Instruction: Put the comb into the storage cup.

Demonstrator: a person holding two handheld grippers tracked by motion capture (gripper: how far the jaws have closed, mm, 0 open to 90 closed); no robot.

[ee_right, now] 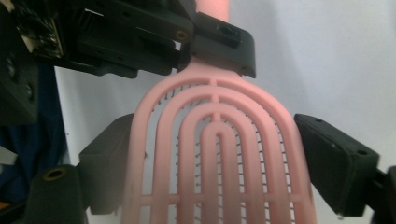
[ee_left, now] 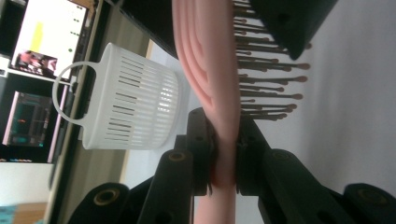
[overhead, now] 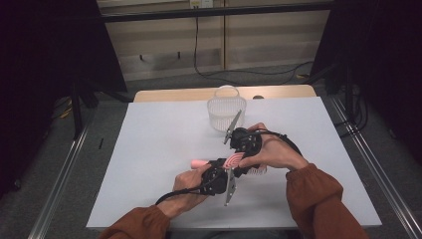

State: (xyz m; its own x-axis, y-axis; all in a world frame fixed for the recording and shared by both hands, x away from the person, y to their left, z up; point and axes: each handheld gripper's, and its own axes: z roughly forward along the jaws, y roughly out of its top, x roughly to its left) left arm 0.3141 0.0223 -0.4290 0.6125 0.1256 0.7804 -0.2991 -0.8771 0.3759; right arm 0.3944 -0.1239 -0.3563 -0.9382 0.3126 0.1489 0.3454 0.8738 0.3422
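Note:
A pink hairbrush [overhead: 233, 160] is held just above the white table [overhead: 164, 139] near its front middle. My left gripper [overhead: 222, 170] is shut on the brush's narrow neck [ee_left: 225, 154], with the slotted head [ee_left: 210, 60] and its bristles rising beyond the jaws. My right gripper [overhead: 246, 155] comes in from the far side. Its two jaws flank the wide brush head [ee_right: 219, 154] at both edges, and I see no firm press on it. In the right gripper view, my left gripper [ee_right: 196, 51] clamps the neck at the top.
A white slotted basket [overhead: 226, 112] with a loop handle stands at the far middle of the table, a short way beyond both grippers, seen also as the basket [ee_left: 130, 112]. Lit screens [ee_left: 46, 37] sit off the table. Dark frames and cables surround the table.

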